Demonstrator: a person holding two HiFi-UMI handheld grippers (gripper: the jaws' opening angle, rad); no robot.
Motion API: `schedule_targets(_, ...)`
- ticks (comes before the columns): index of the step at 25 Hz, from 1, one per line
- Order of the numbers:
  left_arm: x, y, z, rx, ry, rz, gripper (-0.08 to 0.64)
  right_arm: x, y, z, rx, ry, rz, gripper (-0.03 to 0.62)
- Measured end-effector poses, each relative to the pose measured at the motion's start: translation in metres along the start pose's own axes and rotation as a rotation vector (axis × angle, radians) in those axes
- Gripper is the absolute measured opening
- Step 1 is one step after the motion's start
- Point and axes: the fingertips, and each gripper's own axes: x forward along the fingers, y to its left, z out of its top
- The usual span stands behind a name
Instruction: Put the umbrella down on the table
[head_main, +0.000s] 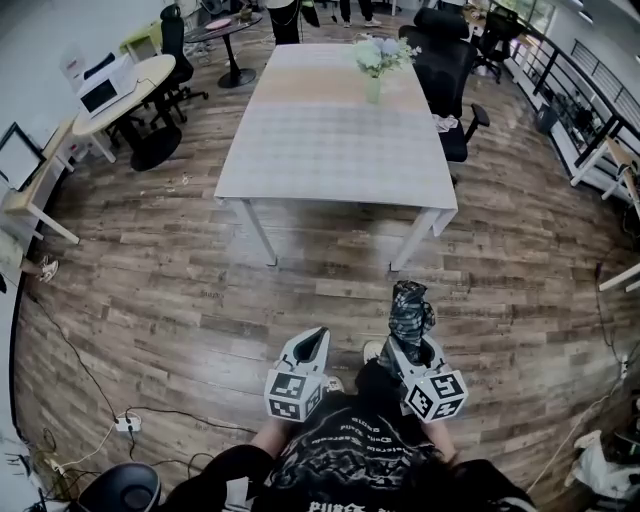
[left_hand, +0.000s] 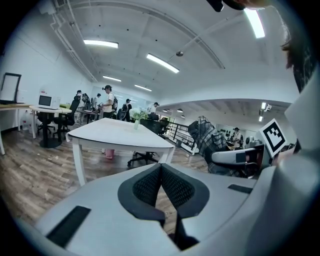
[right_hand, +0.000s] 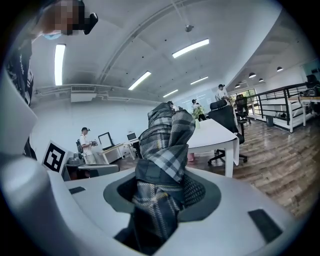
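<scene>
Starting at the left, the grey two-jaw left gripper (head_main: 316, 338) is empty. In the left gripper view its black ribbed pads (left_hand: 147, 186) are pressed together at the tips, with nothing between them.

To its right, the folded umbrella (head_main: 410, 308) is a compact bundle of grey, black and white plaid fabric. It is rolled into a thick, slightly crumpled cylinder, with a dark strap wrapped round its lower part.

The grey two-jaw right gripper (head_main: 409, 345) pinches this umbrella. In the right gripper view the fabric fills the gap between the two jaws, which press on its sides near the strap. The umbrella's free end projects forward and upward past the jaw tips.

Both grippers are side by side, close to the person's body, over the brown wood-plank floor (head_main: 150, 300). The umbrella is in the air, well apart from the long white rectangular table (head_main: 330, 140) ahead. A pale vase of flowers (head_main: 375, 62) stands near the table's far end.
</scene>
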Motion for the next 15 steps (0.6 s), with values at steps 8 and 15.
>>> schedule_targets(8,0.030,0.025,0.005,-0.010,0.001,0.066,0.020,0.045,-0.021,0.008,-0.021,0.039,0.046,0.190)
schedule_targets(15,0.085,0.039,0.038,-0.028,-0.030,0.060,0.020,0.103,-0.062,0.038,-0.039,0.047,0.108,0.190)
